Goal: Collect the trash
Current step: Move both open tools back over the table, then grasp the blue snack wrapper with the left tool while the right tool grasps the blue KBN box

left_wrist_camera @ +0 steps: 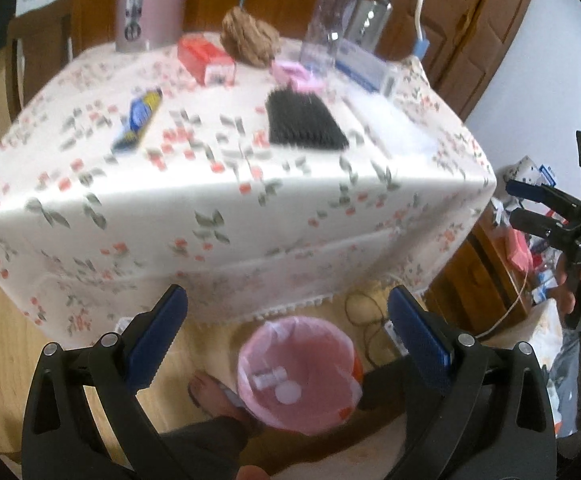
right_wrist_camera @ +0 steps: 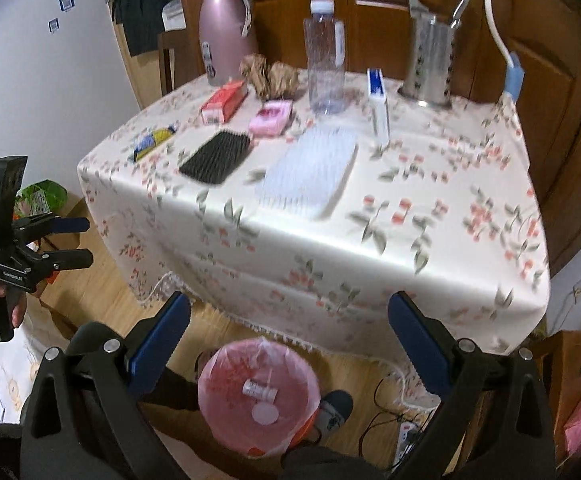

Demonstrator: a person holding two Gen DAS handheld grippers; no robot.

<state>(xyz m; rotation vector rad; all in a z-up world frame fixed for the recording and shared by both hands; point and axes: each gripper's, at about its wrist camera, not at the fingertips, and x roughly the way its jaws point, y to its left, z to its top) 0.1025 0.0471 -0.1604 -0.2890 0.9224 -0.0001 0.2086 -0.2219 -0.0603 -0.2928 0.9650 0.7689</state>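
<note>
Below, both the left gripper (left_wrist_camera: pixel 288 330) and right gripper (right_wrist_camera: pixel 289 336) gaped wide, empty, above the pink-lined bin (right_wrist_camera: pixel 258 394); crumpled brown paper (right_wrist_camera: pixel 270 74) sat at twelve o'clock on the floral tablecloth (right_wrist_camera: pixel 410 216).

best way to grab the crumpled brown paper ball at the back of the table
Take the crumpled brown paper ball across its middle, coming down from above with the open right tongs. It is soft and lumpy, so any width should compress. A side approach looks crowded: the pink metal thermos and clear plastic bottle flank it.
</note>
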